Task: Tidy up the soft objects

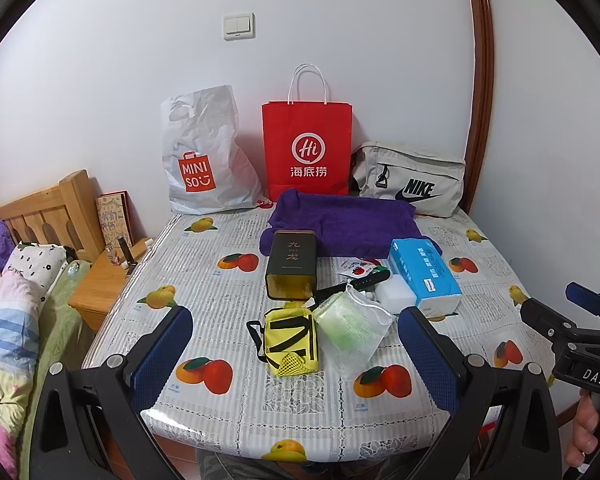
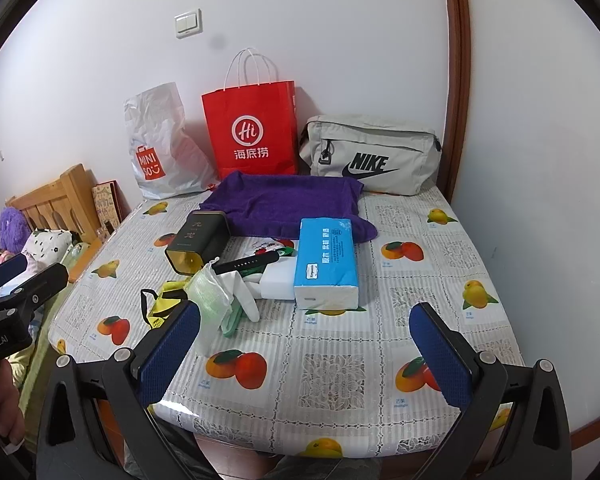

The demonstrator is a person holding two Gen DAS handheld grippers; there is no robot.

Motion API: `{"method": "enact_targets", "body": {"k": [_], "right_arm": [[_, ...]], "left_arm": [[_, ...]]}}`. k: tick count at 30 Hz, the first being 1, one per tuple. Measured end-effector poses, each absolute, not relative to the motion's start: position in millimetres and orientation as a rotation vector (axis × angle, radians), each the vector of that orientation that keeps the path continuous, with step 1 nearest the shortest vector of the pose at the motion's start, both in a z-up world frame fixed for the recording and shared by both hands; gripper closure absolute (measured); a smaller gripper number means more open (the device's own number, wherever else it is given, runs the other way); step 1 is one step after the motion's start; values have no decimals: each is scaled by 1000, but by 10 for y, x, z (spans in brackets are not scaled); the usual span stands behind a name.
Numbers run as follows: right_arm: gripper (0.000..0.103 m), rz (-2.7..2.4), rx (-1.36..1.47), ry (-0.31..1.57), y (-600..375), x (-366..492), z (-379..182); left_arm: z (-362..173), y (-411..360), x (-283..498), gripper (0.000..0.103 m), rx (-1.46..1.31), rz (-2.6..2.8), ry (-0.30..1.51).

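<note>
Though crumpled, fuzzy purple towel

Lighting: even, soft, moderately bright; source not seen. Shadows: faint, cast behind the red paper bag on the wall. Glare: a small highlight on the plastic tablecloth at 7 o'clock. Focus: sharp centrally. Distortion: strong fisheye bowing, black vignetted corners in both views.

Glossy plastic tablecloth, fuzzy purple towel, glossy red paper bag
</note>
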State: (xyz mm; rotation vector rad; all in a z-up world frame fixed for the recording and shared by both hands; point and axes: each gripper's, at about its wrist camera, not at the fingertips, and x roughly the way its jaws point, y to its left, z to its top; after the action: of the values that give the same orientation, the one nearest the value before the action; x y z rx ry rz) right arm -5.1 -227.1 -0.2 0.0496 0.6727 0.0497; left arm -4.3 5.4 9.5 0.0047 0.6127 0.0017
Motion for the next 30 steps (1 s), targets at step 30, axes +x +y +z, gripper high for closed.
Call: {"method": "enact_targets", "body": {"k": [30], "right_arm": [[0,46,46,671,-2292,-63,21]], "left_arm": [[102,42,-50,0,9,1,611]]}}
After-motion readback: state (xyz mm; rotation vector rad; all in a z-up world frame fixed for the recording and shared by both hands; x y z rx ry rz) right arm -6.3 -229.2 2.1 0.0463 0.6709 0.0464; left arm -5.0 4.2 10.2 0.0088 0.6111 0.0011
